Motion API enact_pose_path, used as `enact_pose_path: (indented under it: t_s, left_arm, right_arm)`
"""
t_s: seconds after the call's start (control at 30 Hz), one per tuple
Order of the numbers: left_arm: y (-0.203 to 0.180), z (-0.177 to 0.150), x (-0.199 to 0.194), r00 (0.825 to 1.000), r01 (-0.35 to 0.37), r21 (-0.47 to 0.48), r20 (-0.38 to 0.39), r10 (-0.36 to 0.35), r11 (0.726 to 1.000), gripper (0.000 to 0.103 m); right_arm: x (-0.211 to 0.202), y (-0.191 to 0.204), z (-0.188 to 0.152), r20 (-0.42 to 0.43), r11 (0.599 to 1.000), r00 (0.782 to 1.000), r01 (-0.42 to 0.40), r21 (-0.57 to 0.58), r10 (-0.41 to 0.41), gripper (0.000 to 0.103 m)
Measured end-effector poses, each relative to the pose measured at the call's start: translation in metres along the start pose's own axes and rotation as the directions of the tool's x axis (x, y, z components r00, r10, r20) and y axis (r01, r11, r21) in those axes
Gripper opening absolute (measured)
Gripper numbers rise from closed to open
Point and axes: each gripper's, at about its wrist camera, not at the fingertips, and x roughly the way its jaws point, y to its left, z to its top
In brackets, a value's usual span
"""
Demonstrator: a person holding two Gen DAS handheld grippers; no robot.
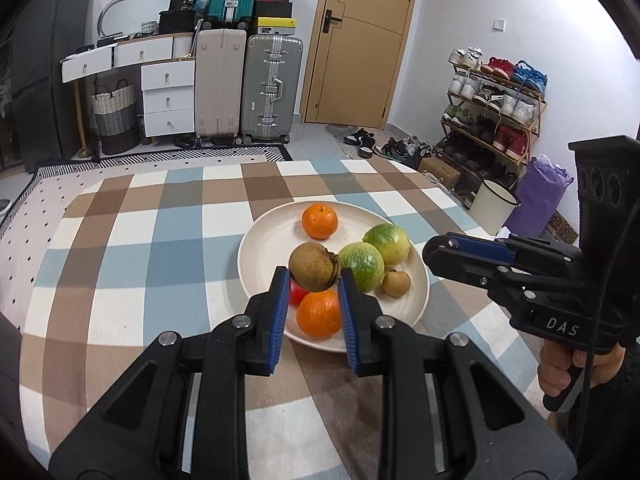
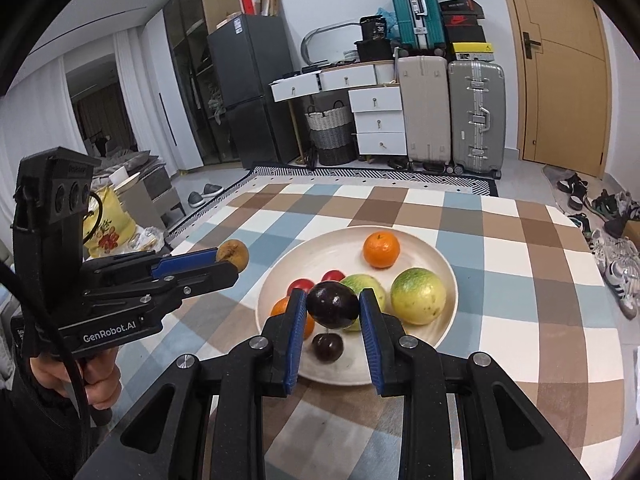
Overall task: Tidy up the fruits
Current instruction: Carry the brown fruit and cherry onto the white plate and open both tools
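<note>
The left gripper (image 1: 313, 280) is clamped on a rough brown longan (image 1: 314, 266), round with no clear long axis, its dry stem scar turned toward the right pad, held above the near part of the plate (image 1: 260, 248). The right gripper (image 2: 332, 307) pinches a glossy dark plum (image 2: 332, 305), slightly wider than tall, lying crosswise between the ribbed blue pads. Below, the smooth cream plate on the checked tablecloth (image 1: 160, 248) carries two tangerines (image 1: 319, 221), two mottled green passion fruits (image 1: 387, 243), a second longan (image 1: 396, 283), red fruits (image 2: 301, 286) and another plum (image 2: 327, 347), crowded close together.
</note>
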Motion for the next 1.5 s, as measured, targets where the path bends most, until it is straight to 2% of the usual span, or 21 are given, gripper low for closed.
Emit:
enact_pose_path:
  t_s: [0.37, 0.83, 1.13, 1.4, 1.47, 1.5]
  left_arm:
    - [0.006, 0.018, 0.051, 0.999, -0.019, 0.014, -0.032, 0.020, 1.000, 0.022]
    - [0.018, 0.022, 0.099, 0.996, -0.049, -0.005, -0.080, 0.049, 0.999, 0.022]
    - [0.024, 0.022, 0.118, 0.992, -0.074, -0.002, -0.106, 0.074, 0.997, 0.022]
    - [0.026, 0.020, 0.118, 0.991, -0.077, -0.015, -0.110, 0.074, 0.997, 0.022]
    - [0.026, 0.018, 0.116, 0.991, -0.081, -0.019, -0.111, 0.079, 0.997, 0.026]
    - [0.025, 0.017, 0.114, 0.991, -0.084, -0.020, -0.110, 0.081, 0.996, 0.035]
  right_arm:
    - [0.030, -0.021, 0.016, -0.013, 0.999, 1.000, 0.029, 0.035, -0.029, 0.027]
    - [0.071, -0.029, 0.027, -0.045, 0.998, 0.997, 0.061, 0.031, -0.059, 0.027]
    - [0.090, -0.031, 0.026, -0.064, 0.997, 0.996, 0.067, 0.027, -0.065, 0.027]
    - [0.087, -0.040, 0.023, -0.072, 0.996, 0.996, 0.061, 0.066, -0.056, 0.029]
    - [0.083, -0.041, 0.023, -0.060, 0.996, 0.996, 0.069, 0.064, -0.065, 0.029]
    - [0.080, -0.042, 0.023, -0.058, 0.995, 0.996, 0.068, 0.067, -0.064, 0.030]
